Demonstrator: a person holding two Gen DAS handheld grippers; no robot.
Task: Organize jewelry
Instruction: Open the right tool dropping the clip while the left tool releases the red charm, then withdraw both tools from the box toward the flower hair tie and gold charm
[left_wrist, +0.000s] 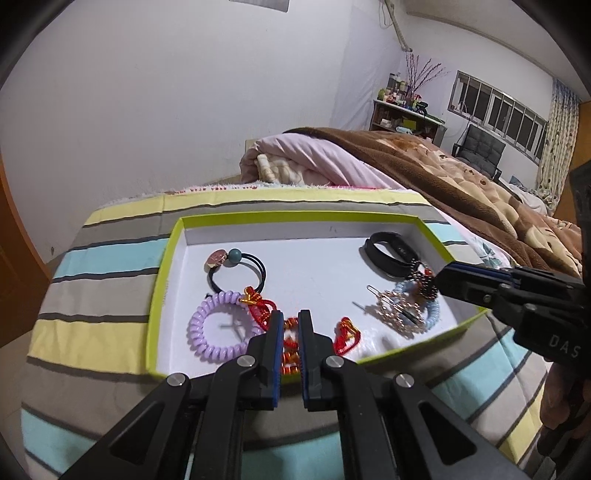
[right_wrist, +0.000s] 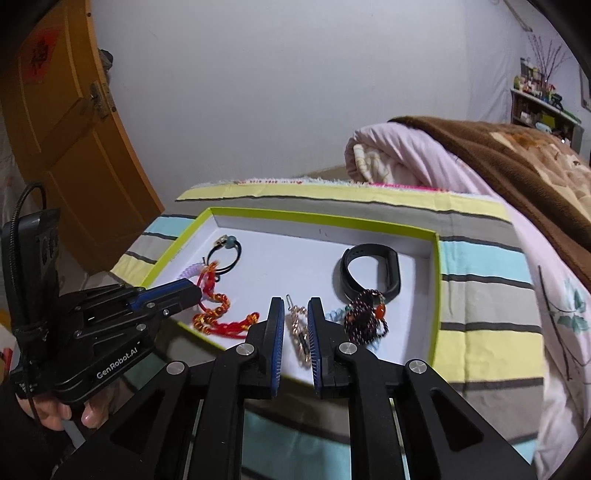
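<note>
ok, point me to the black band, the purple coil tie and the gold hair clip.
black band (right_wrist: 391, 271): right wrist view, right side of the strap loop.
purple coil tie (left_wrist: 201, 338): left wrist view, lower left of the coil.
gold hair clip (right_wrist: 295, 325): right wrist view, on its middle, between the jaws.

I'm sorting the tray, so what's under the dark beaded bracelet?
The dark beaded bracelet lies partly on a light blue coil hair tie, near the black wristband. Most of the tie is covered.
</note>
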